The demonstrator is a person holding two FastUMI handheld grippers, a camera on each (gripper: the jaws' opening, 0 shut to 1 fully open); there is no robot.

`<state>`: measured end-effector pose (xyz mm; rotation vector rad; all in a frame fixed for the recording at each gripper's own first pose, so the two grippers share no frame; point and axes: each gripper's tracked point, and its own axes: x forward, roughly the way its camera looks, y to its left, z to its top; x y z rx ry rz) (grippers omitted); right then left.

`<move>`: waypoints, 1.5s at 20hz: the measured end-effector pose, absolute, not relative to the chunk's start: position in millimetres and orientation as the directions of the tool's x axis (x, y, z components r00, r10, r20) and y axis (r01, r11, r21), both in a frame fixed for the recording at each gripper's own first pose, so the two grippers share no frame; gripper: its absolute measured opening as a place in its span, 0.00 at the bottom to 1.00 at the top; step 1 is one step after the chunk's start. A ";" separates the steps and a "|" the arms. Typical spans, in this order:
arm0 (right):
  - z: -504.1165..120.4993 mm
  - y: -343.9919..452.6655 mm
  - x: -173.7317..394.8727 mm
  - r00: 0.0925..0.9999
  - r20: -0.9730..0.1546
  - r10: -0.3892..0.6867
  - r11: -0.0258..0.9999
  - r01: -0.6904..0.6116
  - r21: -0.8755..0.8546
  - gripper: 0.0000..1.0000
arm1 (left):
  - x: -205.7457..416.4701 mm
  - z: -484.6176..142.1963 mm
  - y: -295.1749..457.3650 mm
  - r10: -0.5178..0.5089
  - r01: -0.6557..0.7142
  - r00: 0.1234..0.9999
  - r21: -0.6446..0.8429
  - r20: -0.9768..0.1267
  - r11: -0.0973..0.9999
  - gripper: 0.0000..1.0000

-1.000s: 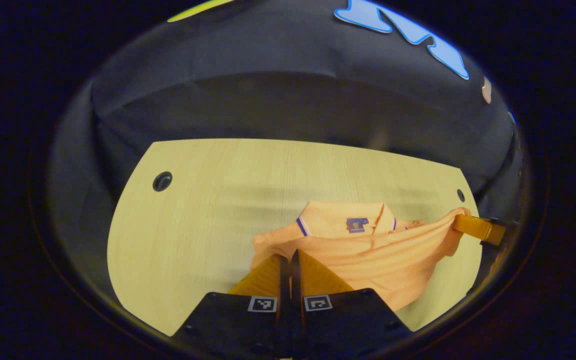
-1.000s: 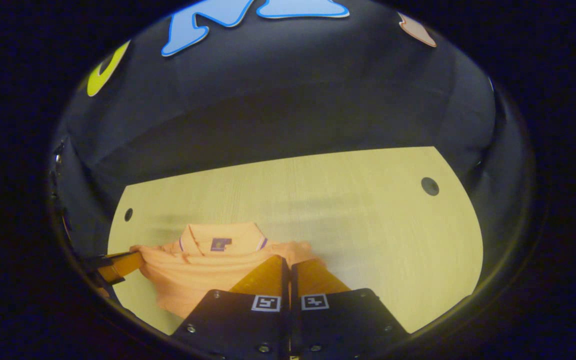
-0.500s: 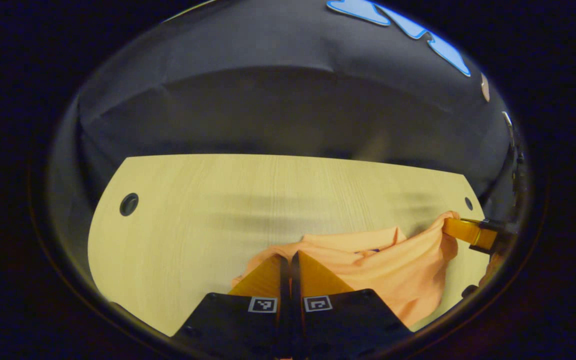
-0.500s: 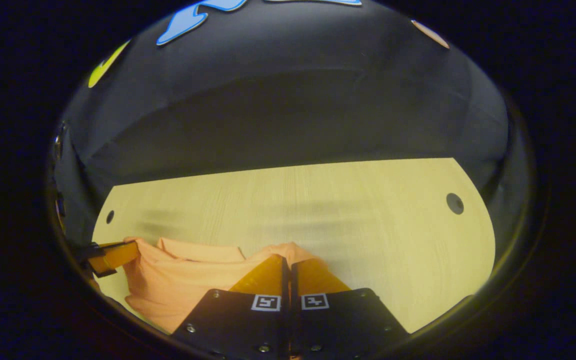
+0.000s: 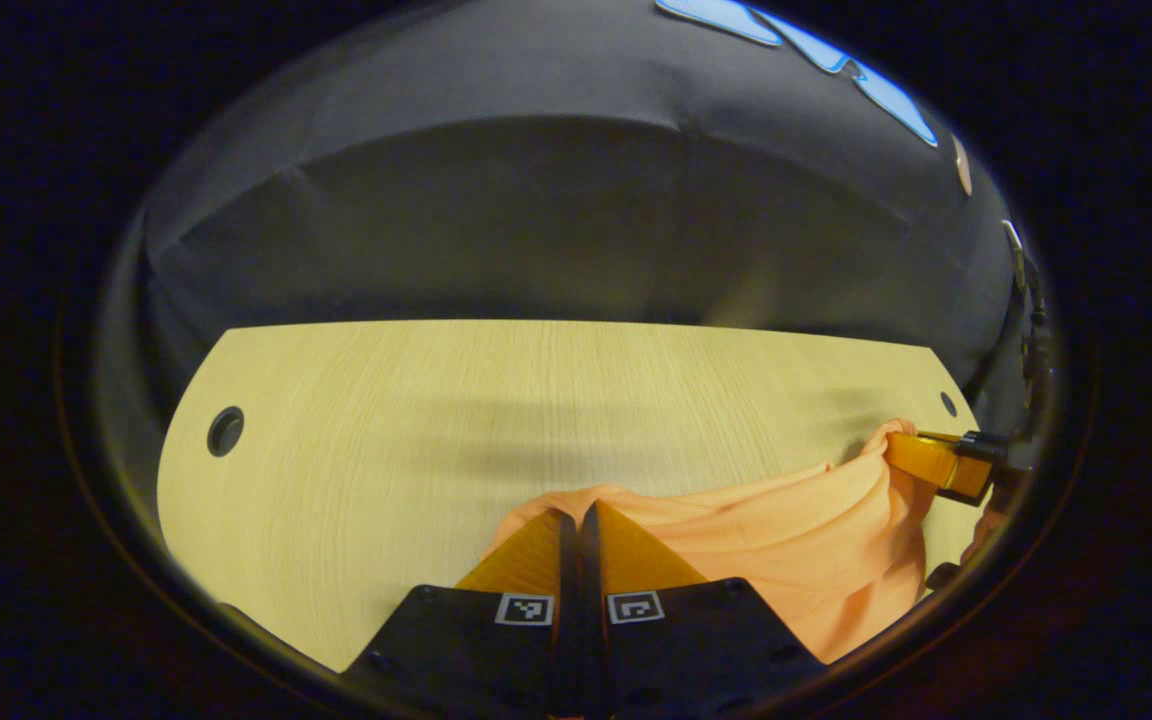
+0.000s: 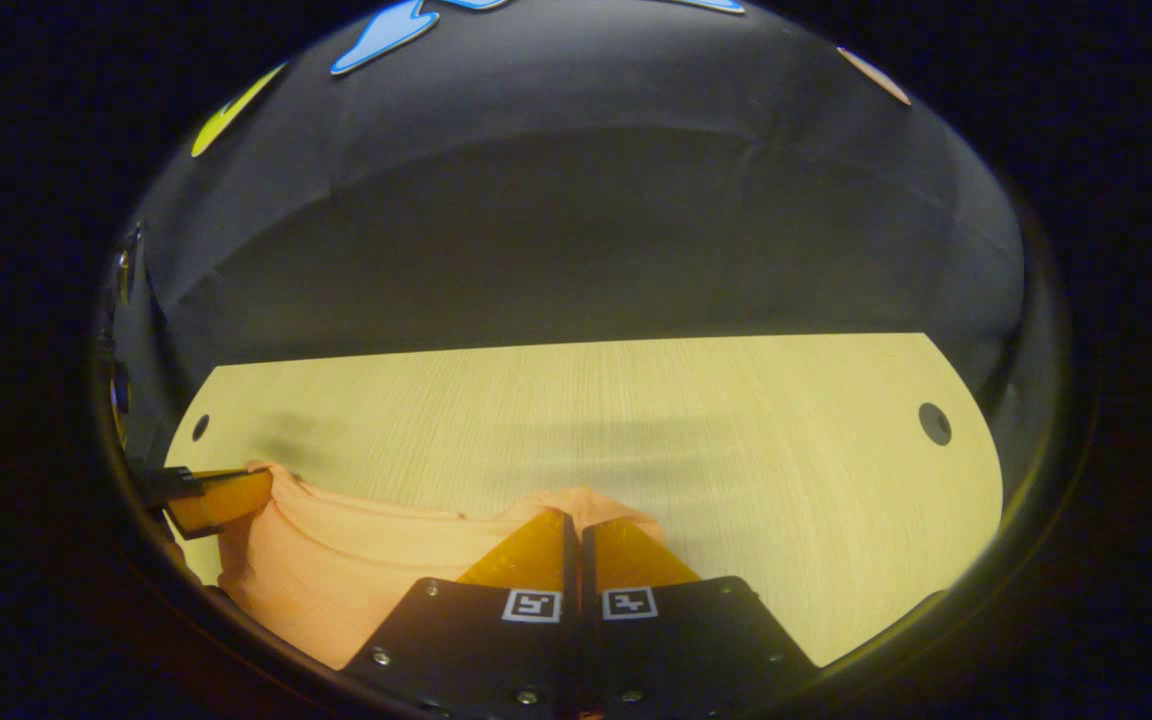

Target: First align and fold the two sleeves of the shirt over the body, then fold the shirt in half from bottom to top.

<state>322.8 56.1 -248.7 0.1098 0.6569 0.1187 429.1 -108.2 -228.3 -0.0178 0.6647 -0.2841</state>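
Item: shirt (image 5: 796,540), orange knit, one piece. Location: over the near part of the counter (image 5: 416,420), its lifted edge strung between the two grippers, sagging in the middle, the rest hanging in folds below.

Left gripper (image 5: 576,520): fingers pressed together, pinching one corner of the lifted edge. Right gripper (image 6: 574,522): fingers pressed together, pinching the other corner; also seen in the left gripper view at the far end of the cloth (image 5: 936,465).

Handling, as judged: light, soft, limp; holds no shape, droops between grips, wrinkles readily. Not fragile. May slip from a shallow pinch. Best held at the edge's corners, both at once, kept level and taut for a straight fold.
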 end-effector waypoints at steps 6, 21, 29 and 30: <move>-255.7 57.9 324.9 0.779 -0.606 0.164 0.984 -0.087 0.155 0.19 | 423.0 -223.2 -104.4 -0.258 0.251 0.748 -0.099 -0.611 0.963 0.20; -165.0 56.4 222.8 0.762 -0.609 0.219 0.970 -0.104 0.219 0.71 | 311.2 -148.2 -91.8 -0.250 0.194 0.720 -0.158 -0.647 0.968 0.66; -85.5 49.2 124.2 0.789 -0.565 0.240 0.967 -0.141 0.214 0.71 | 188.6 -67.8 -91.2 -0.253 0.210 0.764 -0.141 -0.594 0.967 0.70; -82.0 49.6 112.1 0.791 -0.562 0.244 0.966 -0.144 0.216 0.71 | 173.9 -60.1 -90.0 -0.250 0.215 0.773 -0.130 -0.584 0.968 0.70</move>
